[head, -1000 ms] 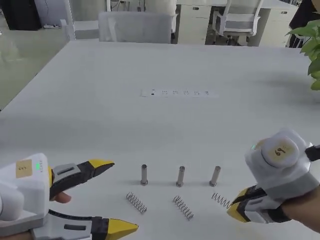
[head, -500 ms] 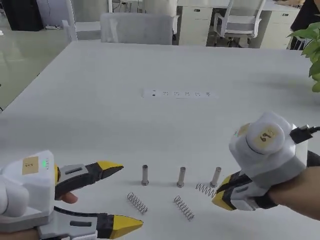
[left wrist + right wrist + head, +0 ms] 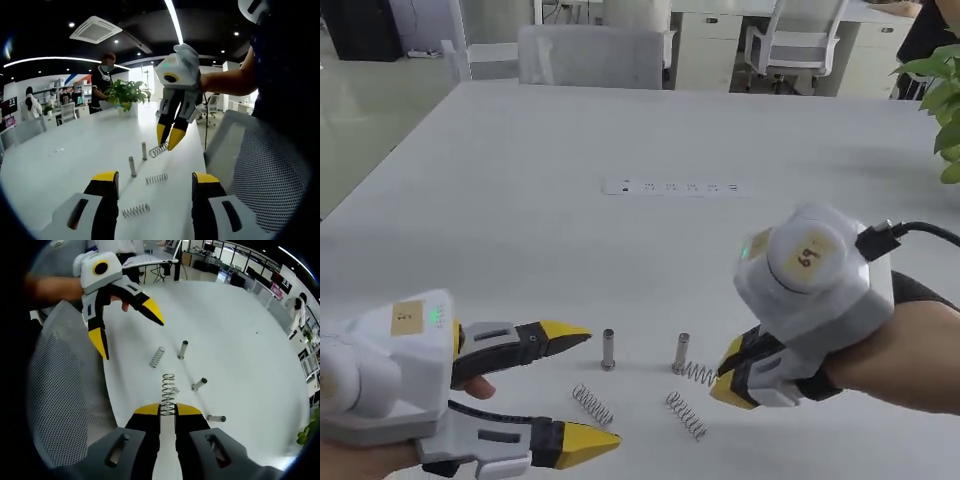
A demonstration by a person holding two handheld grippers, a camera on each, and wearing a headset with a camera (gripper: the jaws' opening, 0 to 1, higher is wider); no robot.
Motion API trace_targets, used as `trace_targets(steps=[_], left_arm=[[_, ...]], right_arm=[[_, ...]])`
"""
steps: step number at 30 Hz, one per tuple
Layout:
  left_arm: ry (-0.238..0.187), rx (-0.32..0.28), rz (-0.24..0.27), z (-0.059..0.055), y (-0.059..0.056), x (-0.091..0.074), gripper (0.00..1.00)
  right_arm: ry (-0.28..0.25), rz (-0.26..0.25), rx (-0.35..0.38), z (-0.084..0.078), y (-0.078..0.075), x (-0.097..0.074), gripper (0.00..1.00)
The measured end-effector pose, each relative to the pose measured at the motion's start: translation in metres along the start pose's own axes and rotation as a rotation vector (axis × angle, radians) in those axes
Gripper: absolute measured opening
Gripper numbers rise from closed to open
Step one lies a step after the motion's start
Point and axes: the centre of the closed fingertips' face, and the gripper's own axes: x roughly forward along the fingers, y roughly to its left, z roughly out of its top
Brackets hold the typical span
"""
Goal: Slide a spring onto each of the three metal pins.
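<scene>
right gripper (image 3: 167, 410) shut on one spring (image 3: 168, 387), free end just beside a pin (image 3: 682, 353) | left gripper (image 3: 590, 385) wide open, empty | loose springs (image 3: 592, 404) lie on table (image 3: 620, 250) | tip: stand spring upright, centre over pin, lower straight

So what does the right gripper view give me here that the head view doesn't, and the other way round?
Right gripper view: the third pin, nearest the camera, which the right gripper covers in the head view, and the jaws shut on the end of the spring.
Head view: the second loose spring in full on the table, and the power strip beyond.
Both: the left pin and middle pin, both bare; the held spring close to the middle pin; one loose spring; the left gripper, open.
</scene>
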Motion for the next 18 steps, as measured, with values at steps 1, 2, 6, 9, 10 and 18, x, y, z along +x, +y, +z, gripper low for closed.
trace_targets(steps=[1,2,6,9,10,18], left_arm=[[0.002,0.008,-0.006,0.001,-0.001,0.001,0.53],[0.001,0.008,-0.01,0.002,-0.001,0.002,0.52],[-0.002,0.017,-0.028,0.006,-0.002,0.007,0.49],[-0.001,0.027,-0.042,0.008,-0.002,0.011,0.45],[0.0,0.026,-0.046,0.009,-0.003,0.012,0.45],[0.004,0.048,-0.09,0.012,-0.004,0.027,0.39]], right_arm=[[0.0,0.002,-0.014,0.002,0.001,0.0,0.08],[0.002,0.009,-0.024,0.003,0.001,0.0,0.08],[0.002,0.019,-0.048,0.007,0.001,0.001,0.08],[0.006,0.028,-0.069,0.008,0.002,0.001,0.07],[0.003,0.027,-0.076,0.009,0.001,0.001,0.07],[0.006,0.061,-0.123,0.014,0.007,0.001,0.07]])
